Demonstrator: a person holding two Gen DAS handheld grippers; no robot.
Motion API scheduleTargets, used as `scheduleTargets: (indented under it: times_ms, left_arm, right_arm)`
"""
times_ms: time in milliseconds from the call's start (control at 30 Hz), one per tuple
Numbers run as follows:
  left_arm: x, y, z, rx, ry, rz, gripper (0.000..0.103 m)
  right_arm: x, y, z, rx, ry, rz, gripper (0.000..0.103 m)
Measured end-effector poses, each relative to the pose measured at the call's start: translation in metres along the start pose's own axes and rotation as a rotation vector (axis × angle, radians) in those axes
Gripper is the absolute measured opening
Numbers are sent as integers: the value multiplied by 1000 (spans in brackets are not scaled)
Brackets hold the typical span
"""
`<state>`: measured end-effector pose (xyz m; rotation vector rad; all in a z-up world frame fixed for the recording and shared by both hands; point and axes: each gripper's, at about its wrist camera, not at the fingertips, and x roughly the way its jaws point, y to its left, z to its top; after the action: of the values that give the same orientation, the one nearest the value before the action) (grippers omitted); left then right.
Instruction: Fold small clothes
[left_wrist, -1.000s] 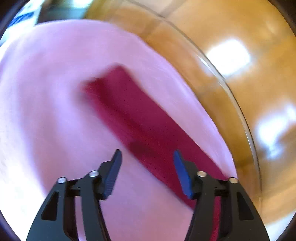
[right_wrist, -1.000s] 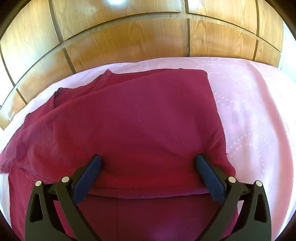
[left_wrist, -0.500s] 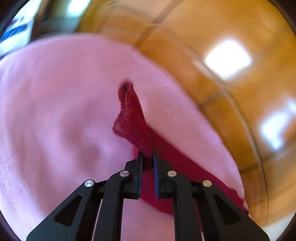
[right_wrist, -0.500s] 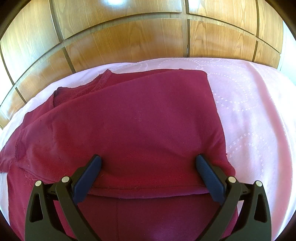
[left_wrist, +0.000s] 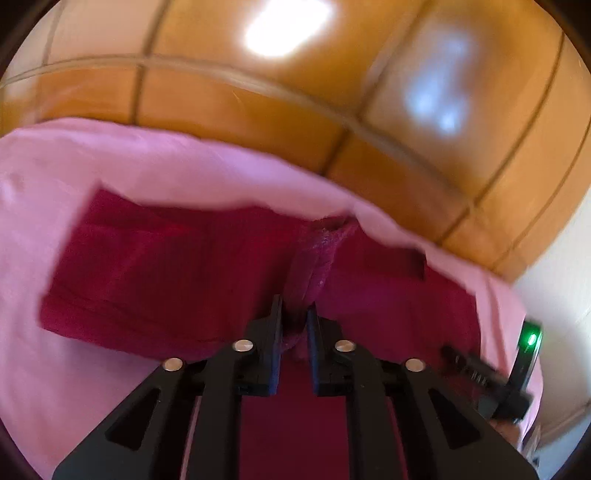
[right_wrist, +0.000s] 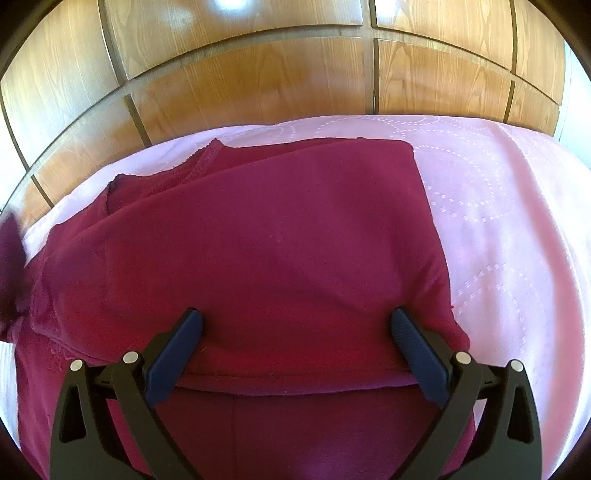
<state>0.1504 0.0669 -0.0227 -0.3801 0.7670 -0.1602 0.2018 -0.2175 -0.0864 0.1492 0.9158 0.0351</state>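
Left wrist view: a second ago the left gripper (left_wrist: 294, 317) hung with jaws spread above the pink bed (left_wrist: 155, 162); half a second ago it had closed on an edge of the maroon garment (left_wrist: 166, 273), and now it has swung round, carrying that pinched fold up over the rest of the cloth. I judge a fold is in progress, the lifted edge on its way across the body. The fold runs straight out from between the nearly closed jaws. In the right wrist view nothing has shifted: the right gripper (right_wrist: 295, 332) rests with jaws wide apart, the garment's folded hem lying between and under them, ungripped, apparently just steadying it.
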Motion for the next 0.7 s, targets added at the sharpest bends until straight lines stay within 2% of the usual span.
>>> scheduleTargets:
  times_ms: [33, 67, 167, 267, 367, 433, 500, 533, 633, 700]
  left_arm:
    - [7, -2, -4, 7, 22, -3, 41]
    - [6, -5, -11, 12, 27, -6, 50]
    - [-2, -11, -27, 39, 1, -7, 51]
    - [-15, -9, -45, 75, -22, 22, 51]
    - [-24, -4, -70, 109, 1, 41, 51]
    - [-23, 3, -81, 126, 10, 68, 51]
    - [-21, 9, -86, 102, 12, 48, 51]
    - [-20, 10, -86, 99, 10, 44, 51]
    - [-20, 16, -86, 78, 12, 30, 51]
    - [-22, 20, -87, 66, 6, 9, 52]
  right_arm:
    - [0, 0, 0, 0, 0, 1, 101]
    - [0, -1, 0, 1, 0, 2, 101]
    - [0, -1, 0, 2, 1, 3, 101]
    - [-1, -1, 2, 0, 7, 0, 101]
    - [-12, 8, 6, -30, -15, -15, 101]
    - [-32, 26, 8, -82, -62, 66, 97]
    - [-46, 54, 9, -133, -59, 207, 92]
    - [-49, 71, 9, -154, -28, 299, 82]
    - [-41, 121, 7, -191, 90, 480, 59]
    - [-25, 148, 6, -166, 178, 585, 58]
